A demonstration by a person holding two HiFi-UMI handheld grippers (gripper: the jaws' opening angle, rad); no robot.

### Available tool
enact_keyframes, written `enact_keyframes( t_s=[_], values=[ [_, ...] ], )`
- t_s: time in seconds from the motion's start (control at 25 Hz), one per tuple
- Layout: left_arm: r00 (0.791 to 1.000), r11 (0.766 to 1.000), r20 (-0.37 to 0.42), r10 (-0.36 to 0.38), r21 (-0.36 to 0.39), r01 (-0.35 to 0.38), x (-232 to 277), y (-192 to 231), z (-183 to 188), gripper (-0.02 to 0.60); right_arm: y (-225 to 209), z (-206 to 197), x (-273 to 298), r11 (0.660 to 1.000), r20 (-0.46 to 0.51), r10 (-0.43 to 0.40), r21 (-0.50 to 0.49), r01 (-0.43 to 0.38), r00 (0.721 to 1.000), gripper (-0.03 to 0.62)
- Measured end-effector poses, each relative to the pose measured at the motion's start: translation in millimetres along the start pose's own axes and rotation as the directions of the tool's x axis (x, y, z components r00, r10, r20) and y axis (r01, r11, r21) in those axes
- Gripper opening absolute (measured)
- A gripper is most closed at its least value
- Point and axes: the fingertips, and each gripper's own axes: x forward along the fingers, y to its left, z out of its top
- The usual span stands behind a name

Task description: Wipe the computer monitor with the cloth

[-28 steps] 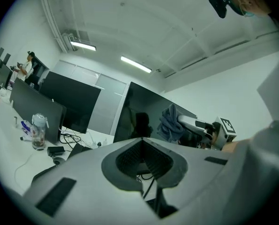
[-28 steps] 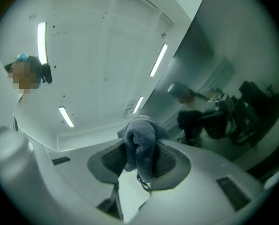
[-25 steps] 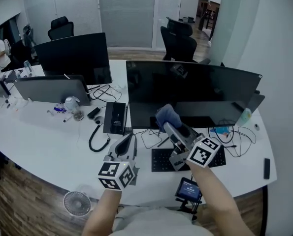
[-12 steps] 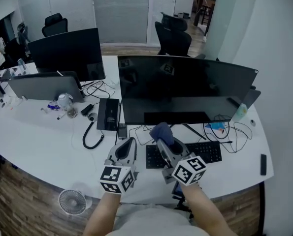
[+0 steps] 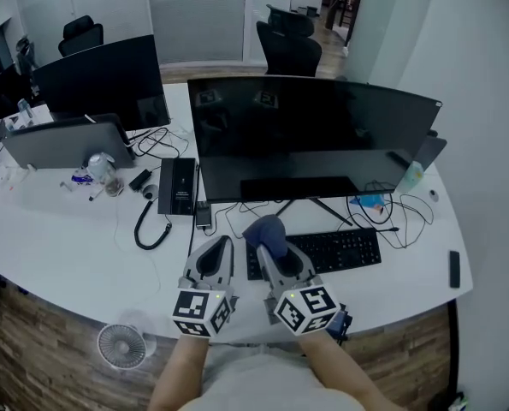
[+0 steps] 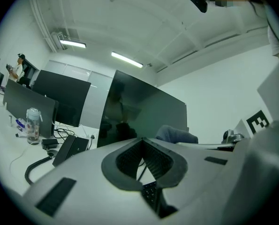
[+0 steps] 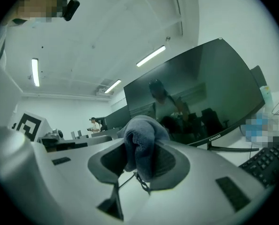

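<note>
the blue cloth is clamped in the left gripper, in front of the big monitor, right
Not the left. The blue cloth is clamped in the right gripper, in front of the big monitor; the right gripper view shows it pinched between those jaws. The left gripper is shut on nothing.

Your left gripper (image 5: 223, 243) and right gripper (image 5: 269, 252) are smooth pale-grey shells, jaws lined with dark ribbed pads (image 6: 129, 159). Behind each jaw pair sits a cube (image 5: 203, 308) of black-and-white square markers. You wear a light top (image 5: 256, 385).
</note>
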Motion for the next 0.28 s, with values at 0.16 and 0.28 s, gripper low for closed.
enact_keyframes(
  t_s=[0.16, 0.28],
  values=[
    [1.0, 1.0, 0.008, -0.012, 0.0, 0.012, -1.1, -3.9, -1.0, 0.008, 3.0, -5.7, -4.1, 1.0, -0.009, -0.004, -0.014, 0.003, 1.0, 0.126],
    [1.0, 1.0, 0.014, -0.021, 0.006, 0.021, -0.4, -7.2, -0.6, 0.008, 4.5, -7.6, -5.9, 1.0, -0.013, -0.003, -0.019, 0.003, 1.0, 0.126]
  ],
)
